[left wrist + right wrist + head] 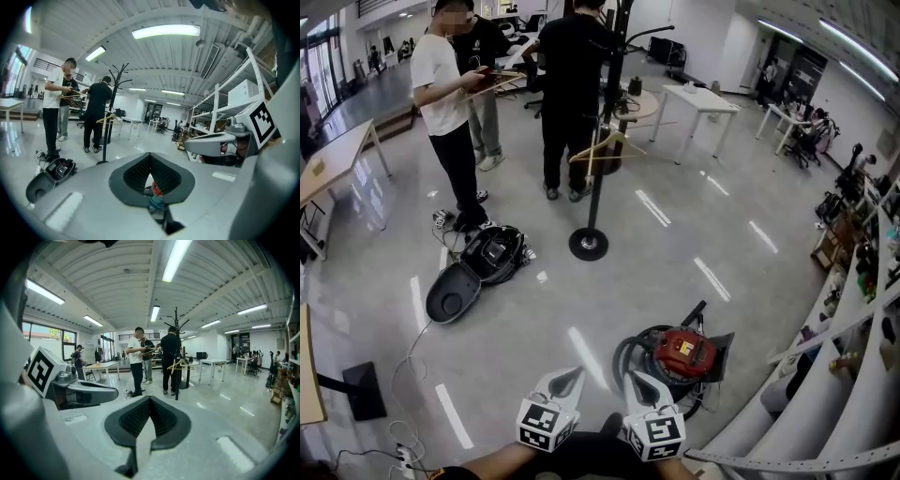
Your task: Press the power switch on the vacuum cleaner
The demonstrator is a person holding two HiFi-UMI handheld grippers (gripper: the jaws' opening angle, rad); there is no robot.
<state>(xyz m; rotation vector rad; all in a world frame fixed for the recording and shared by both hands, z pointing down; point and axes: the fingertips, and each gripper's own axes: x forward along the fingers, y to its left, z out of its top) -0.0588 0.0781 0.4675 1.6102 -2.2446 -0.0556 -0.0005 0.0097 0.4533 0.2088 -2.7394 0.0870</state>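
Note:
The red vacuum cleaner [682,354] sits on the floor with its black hose [623,352] coiled round it, just ahead and right of my right gripper [639,382]. My left gripper [565,379] is level with the right one, a short way to its left. Both are shut with nothing between the jaws and hang above the floor, apart from the vacuum. In the left gripper view a sliver of the red vacuum [154,191] shows through the slit under the closed pads of the left gripper [150,157]. The right gripper [150,401] looks across the room. The switch itself I cannot make out.
A second, black vacuum [483,267] lies open on the floor at left, with cables and a power strip [403,459]. A coat stand [590,242] rises mid-floor, with people [567,94] behind it. Shelving [853,347] runs along the right; a table [333,159] stands left.

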